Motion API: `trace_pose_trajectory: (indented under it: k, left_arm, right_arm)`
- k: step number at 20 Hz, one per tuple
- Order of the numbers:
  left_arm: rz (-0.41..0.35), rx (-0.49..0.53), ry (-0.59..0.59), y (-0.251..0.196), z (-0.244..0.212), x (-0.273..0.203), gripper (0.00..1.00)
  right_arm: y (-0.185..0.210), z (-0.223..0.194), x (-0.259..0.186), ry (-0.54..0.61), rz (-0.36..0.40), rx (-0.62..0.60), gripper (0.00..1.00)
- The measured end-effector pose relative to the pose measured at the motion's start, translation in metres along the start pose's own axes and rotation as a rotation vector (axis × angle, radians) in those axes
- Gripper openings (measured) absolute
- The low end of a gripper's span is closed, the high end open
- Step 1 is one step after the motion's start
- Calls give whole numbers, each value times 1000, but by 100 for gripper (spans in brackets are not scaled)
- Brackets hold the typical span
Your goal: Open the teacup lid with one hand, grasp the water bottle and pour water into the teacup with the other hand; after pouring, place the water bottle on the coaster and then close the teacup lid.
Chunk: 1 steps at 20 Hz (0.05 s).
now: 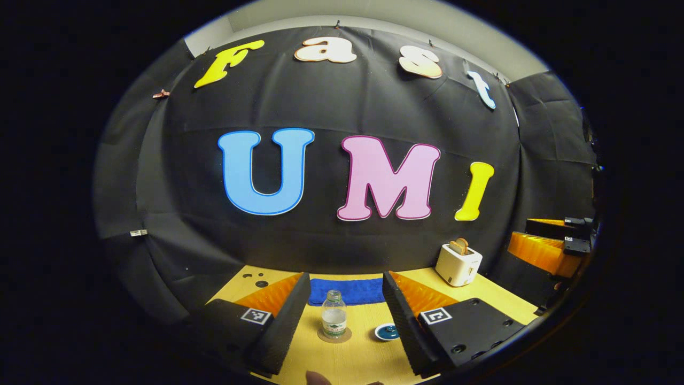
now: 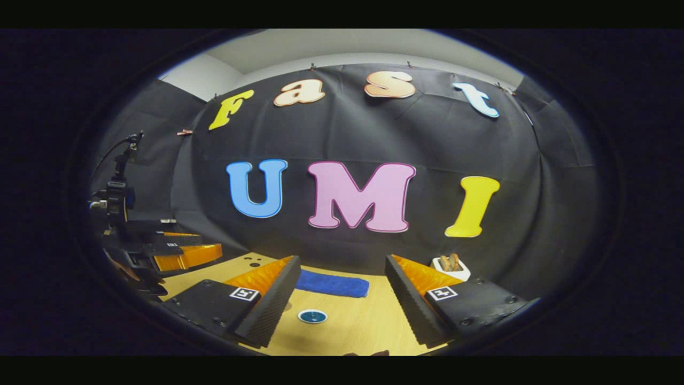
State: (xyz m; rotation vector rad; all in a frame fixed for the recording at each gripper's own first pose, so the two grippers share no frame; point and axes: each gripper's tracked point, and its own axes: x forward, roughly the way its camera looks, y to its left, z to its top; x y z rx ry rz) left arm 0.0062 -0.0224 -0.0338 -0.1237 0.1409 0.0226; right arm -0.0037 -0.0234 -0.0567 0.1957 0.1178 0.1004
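Left gripper view: wooden table [image 1: 368,358], blue towel [image 1: 347,291] beyond the wide-apart jaws of the left gripper [image 1: 346,321]. Water bottle [image 1: 334,318] upright on coaster [image 1: 334,337] between them (uncapped); teacup lid [image 1: 386,332] beside the right finger. Right gripper [image 2: 342,310] jaws likewise apart.

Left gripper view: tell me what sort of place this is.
Probably a staged recording booth, not a real kitchen. Black cloth hangs as the wall behind a wooden table, which carries a few household props: a toaster holding toast, a water bottle on a coaster, and a blue towel.
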Motion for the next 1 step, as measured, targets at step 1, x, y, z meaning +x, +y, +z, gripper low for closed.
trace_pose_trajectory:
  k: [1]
  left_arm:
    - [1, 3, -3, -2, 1, -3, 86]
  right_arm:
    - [-1, 1, -4, -2, 1, -3, 98]
